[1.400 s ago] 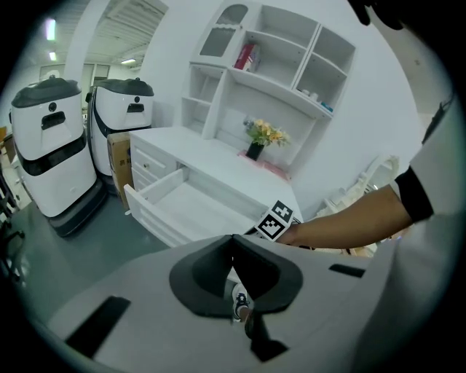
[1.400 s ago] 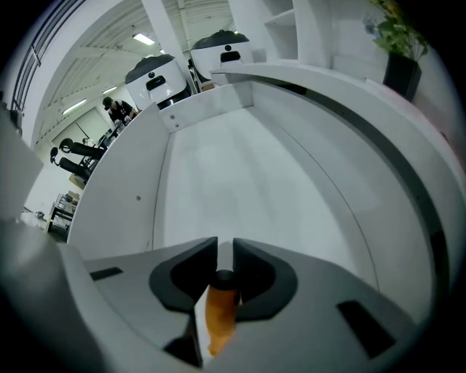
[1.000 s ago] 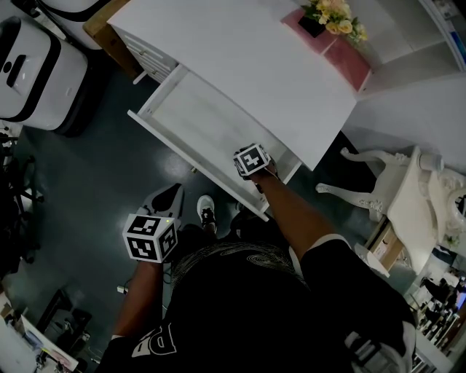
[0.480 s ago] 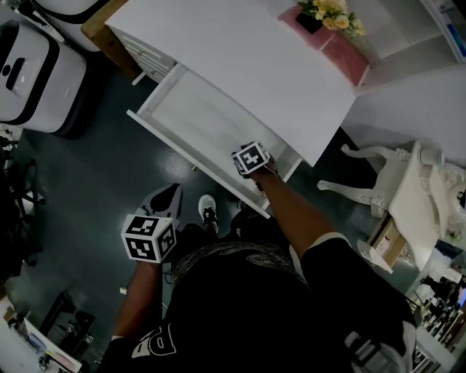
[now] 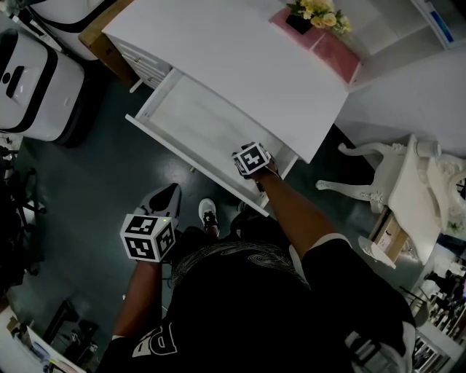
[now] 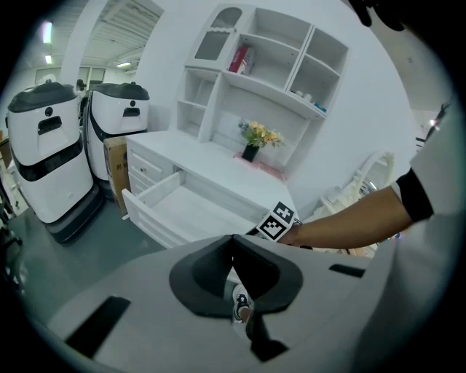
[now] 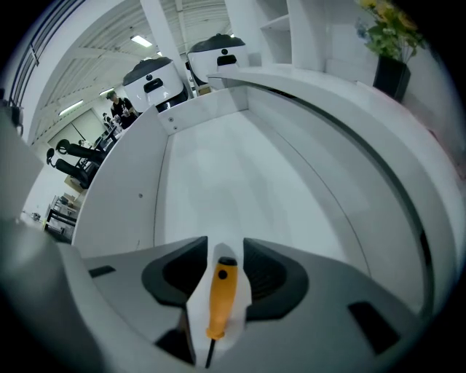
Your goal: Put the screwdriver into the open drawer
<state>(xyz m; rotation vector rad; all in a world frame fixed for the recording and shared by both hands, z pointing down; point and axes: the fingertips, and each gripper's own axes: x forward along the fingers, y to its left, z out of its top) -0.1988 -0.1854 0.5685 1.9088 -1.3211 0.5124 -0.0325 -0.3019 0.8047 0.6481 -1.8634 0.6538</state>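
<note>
Head view, right tool (image 5: 252, 162): down inside the near right end of the open drawer (image 5: 191, 115), just in front of the bench (image 5: 240, 51) edge. Its tips are hidden under the marker cube.
Head view, left tool (image 5: 170, 194): low on the left over the floor, beside a shoe (image 5: 207, 213) and well apart from the drawer.
Head view, surroundings: flowers (image 5: 314, 14) at the bench's far right, a white chair (image 5: 408, 186) to the right, a white machine (image 5: 29, 76) at far left. None is near the drawer.
Left gripper view, left tool (image 6: 233, 244): jaws together, nothing between them.
Right gripper view, screwdriver (image 7: 221, 295): orange handle, appears to rest on the drawer floor between the jaws, handle end pointing down the drawer's length.
Right gripper view, right tool (image 7: 223, 246): jaws have just been opening and stand wide apart. A gap shows on each side of the handle, and no pad presses it.
Step in hand: release, probably done. Best lifted straight up with the jaws kept wide, so neither pad drags the handle.
In the way: the bench top overhangs on the far side, and the drawer's front wall is close on the near side.
</note>
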